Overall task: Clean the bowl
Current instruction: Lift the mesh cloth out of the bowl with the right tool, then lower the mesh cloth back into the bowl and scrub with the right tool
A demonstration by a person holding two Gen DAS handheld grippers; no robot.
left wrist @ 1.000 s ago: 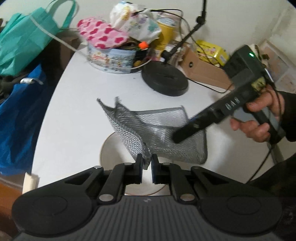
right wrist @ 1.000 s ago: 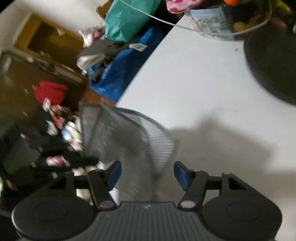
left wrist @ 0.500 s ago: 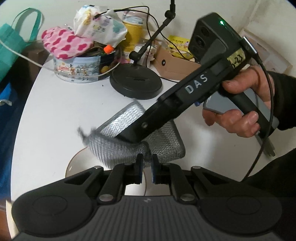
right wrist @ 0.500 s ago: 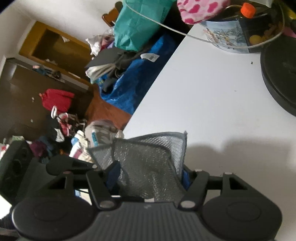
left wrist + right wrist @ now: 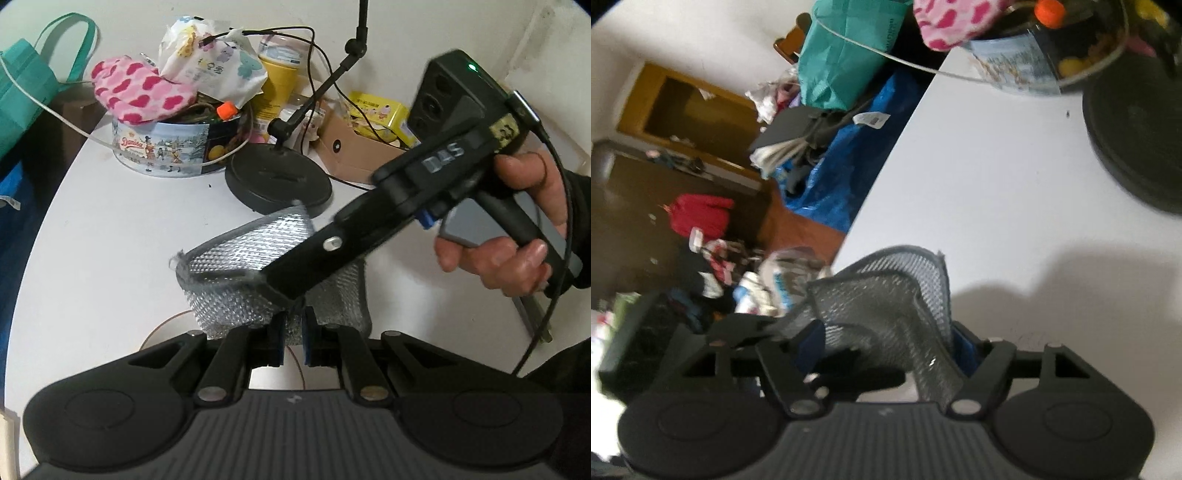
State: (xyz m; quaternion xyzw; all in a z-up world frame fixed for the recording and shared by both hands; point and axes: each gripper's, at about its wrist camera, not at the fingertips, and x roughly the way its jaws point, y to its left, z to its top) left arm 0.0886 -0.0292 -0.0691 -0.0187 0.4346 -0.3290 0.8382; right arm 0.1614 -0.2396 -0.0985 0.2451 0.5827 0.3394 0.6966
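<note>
Left gripper (image 5: 291, 338) clenched on the lower edge of the silver mesh scouring cloth (image 5: 243, 266), held over the bowl (image 5: 275, 378), whose rim peeks out beneath. Cloth rumpled; no clear long axis. Right gripper (image 5: 886, 347) jaws opening, cloth draped between them, crossing in front. Beyond on the white table (image 5: 110, 240): black round stand base (image 5: 279, 182), biscuit tin (image 5: 173, 147).

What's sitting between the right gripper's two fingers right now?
The silver mesh cloth lies between the right gripper fingers, whose jaws are opening around it; the right wrist view shows this. The left gripper is pinching the same cloth.
</note>
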